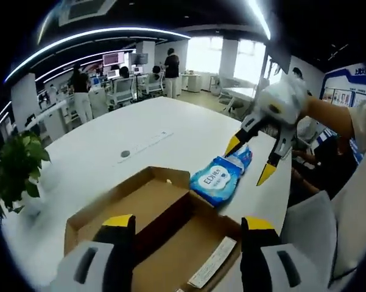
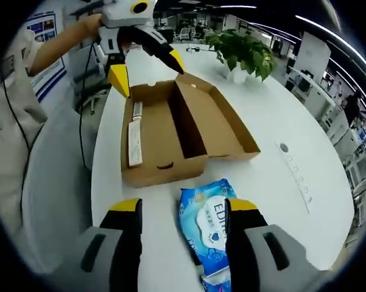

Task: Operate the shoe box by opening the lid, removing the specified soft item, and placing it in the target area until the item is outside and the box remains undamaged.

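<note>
Both hand-held grippers stand with jaws parted and empty: the right hand-held gripper (image 2: 181,210) straddles the wipes pack (image 2: 211,234), which lies on the worktop (image 2: 274,176) just outside the open box (image 2: 176,131), at 6 o'clock from it. One risk is that pack, near the worktop edge, sliding off if nudged. Another is the left hand-held gripper (image 1: 186,228), over the box, creasing a cardboard wall if it drops.

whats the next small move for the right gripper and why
Probably lift the right gripper straight up and away. The blue wipes pack already lies on the white table beside the open shoe box, and the jaws stand open with the pack between them, so backing off without nudging it seems all that remains.
</note>
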